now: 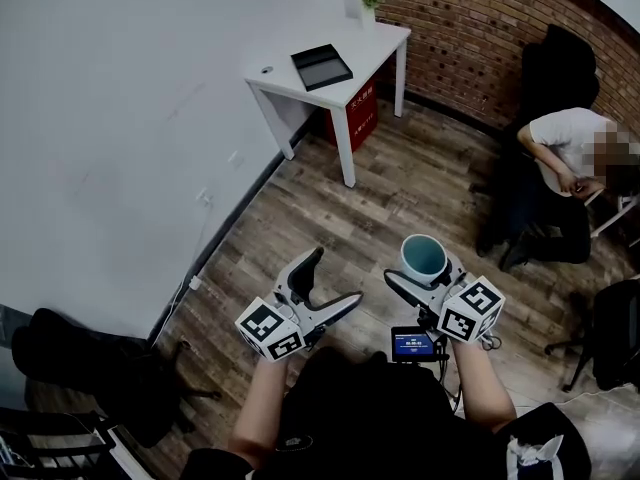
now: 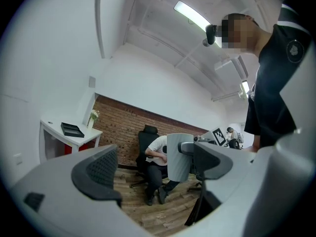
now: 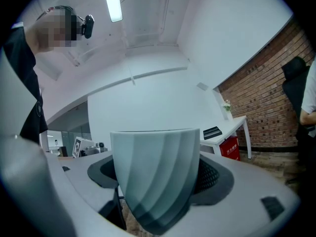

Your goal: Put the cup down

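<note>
- Got the cup (image 3: 155, 172) pinched between the jaws of the right gripper (image 1: 425, 270), upright, mouth up, well above the wood floor (image 1: 400, 178).
- Squeezed on opposite sides of the wall around mid-height, with the tapered bottom poking out below the jaws.
- Looks like glazed ceramic, so probably rigid, a bit heavy for its size, slick, and likely to chip or crack if dropped.
- Narrows toward the base, so could slip down out of a loose squeeze. Better to grip just under the wider rim.
- Looks empty from the head view, so no real spill worry.
- Nothing in the left gripper (image 1: 333, 280), sitting just to the left of the right one with jaws spread wide.
- Nearest flat spot seems to be the white table (image 1: 385, 38), well ahead of both grippers. Calls for a gentle, level touchdown before letting go.
</note>
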The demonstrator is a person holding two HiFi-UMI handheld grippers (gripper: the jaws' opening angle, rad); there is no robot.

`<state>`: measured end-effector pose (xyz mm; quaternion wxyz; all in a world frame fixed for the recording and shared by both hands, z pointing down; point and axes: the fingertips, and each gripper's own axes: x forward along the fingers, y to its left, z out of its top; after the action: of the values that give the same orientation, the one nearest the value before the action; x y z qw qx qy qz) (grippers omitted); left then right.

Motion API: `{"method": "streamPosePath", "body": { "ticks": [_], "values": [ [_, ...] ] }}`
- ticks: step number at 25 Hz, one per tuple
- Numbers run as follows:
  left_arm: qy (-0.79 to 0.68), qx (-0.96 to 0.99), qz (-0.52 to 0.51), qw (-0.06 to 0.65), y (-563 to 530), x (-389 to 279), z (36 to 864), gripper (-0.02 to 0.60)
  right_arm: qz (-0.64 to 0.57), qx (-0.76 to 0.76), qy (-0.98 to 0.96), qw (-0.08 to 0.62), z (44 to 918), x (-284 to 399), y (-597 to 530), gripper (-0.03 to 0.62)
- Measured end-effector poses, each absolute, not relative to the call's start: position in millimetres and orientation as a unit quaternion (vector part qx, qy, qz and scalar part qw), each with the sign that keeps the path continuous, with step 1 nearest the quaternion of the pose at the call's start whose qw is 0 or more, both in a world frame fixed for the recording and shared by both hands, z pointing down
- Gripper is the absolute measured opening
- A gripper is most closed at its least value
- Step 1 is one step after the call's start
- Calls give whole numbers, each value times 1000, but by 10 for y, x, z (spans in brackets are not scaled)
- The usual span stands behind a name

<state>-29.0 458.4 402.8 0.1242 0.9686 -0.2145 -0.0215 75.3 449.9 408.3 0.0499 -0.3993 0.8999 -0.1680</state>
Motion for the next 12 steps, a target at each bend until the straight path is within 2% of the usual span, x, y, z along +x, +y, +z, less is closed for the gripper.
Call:
{"method": "streamPosePath", "body": {
  "ticks": [6,12],
  "values": [
    [-235,962,-35,136,4357,-236,4076,508,-176,-398,899,46,4175,932,4315,396],
    [-233,962,-40,139,3913,-219,4122,509,-186,-406,894,40,4280,979,3915,396]
  ]
}}
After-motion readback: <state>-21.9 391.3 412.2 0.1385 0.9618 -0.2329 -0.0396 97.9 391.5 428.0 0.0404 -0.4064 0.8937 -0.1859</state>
